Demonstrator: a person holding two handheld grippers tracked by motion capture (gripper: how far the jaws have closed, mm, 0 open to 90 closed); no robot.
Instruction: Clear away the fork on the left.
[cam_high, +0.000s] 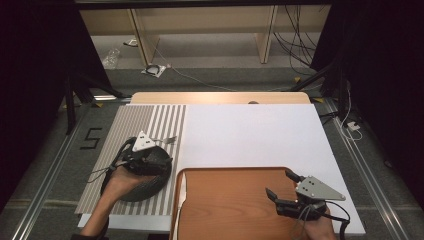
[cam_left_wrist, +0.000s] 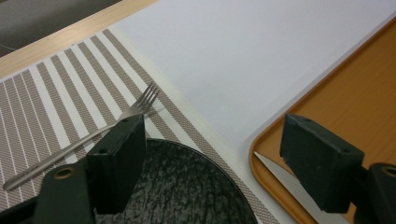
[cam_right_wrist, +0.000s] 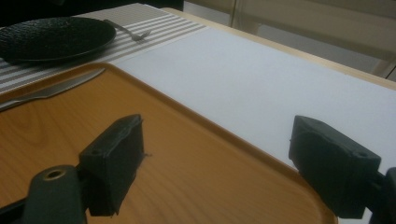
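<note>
A black textured plate (cam_high: 134, 189) (cam_left_wrist: 187, 191) rests on the striped placemat (cam_high: 145, 120). A silver fork (cam_high: 167, 140) (cam_left_wrist: 88, 138) lies on the mat just past the plate's far rim, tines toward the white sheet. My left gripper (cam_high: 159, 152) (cam_left_wrist: 219, 154) hovers open above the plate, and its left jaw hides part of the fork handle. An orange wooden tray (cam_high: 230, 205) (cam_right_wrist: 196, 140) sits at the front, with a knife (cam_high: 182, 189) (cam_right_wrist: 51, 88) along its left side. Over the tray's right part my right gripper (cam_high: 281, 184) (cam_right_wrist: 215, 149) stands open, holding nothing.
A white sheet (cam_high: 250, 135) covers the table's middle and right, with the bare wooden table edge (cam_high: 220, 97) behind it. Cables and shelving stand on the floor beyond. From the right gripper view the plate (cam_right_wrist: 51, 37) and fork (cam_right_wrist: 133, 30) show far off.
</note>
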